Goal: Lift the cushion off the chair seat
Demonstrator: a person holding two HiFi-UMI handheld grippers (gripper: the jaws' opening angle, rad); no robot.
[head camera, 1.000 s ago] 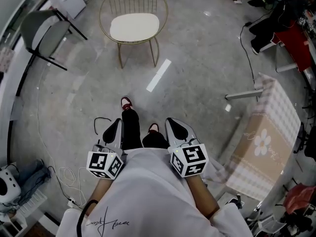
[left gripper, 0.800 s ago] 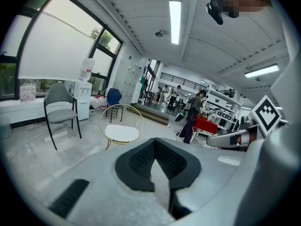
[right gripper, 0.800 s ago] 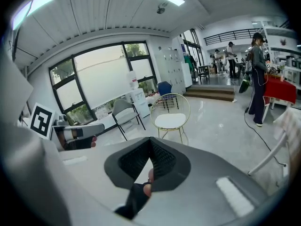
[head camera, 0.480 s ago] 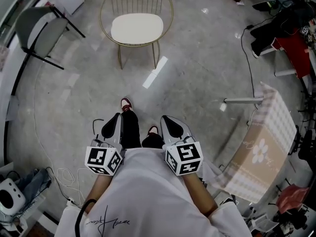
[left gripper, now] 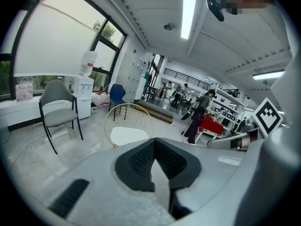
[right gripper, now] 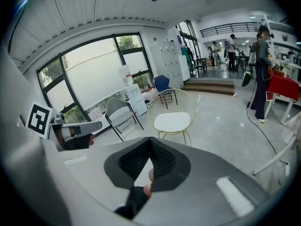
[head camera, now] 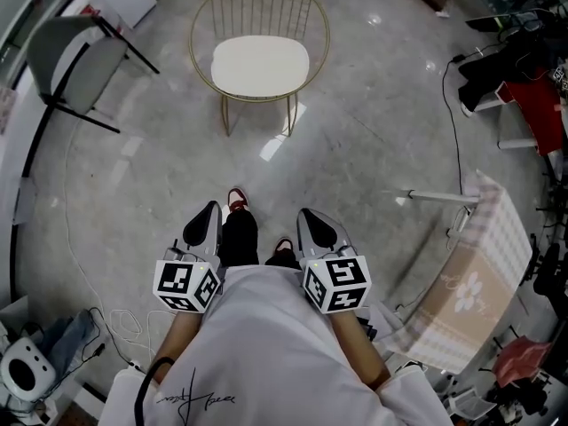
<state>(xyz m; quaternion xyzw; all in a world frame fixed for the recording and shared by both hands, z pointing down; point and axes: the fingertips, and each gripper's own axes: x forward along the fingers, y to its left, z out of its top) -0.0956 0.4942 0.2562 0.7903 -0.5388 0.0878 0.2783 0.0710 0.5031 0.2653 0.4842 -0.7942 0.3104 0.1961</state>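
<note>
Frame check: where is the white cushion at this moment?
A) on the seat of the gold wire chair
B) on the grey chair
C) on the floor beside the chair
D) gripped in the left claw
A: the cushion lies flat on the gold wire chair seat, while the left claw and right claw are shut, empty and well short of it.

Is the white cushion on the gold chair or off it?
On it. The white cushion lies flat on the seat of the gold chair, inside its round wire frame, with nothing touching it.
</note>
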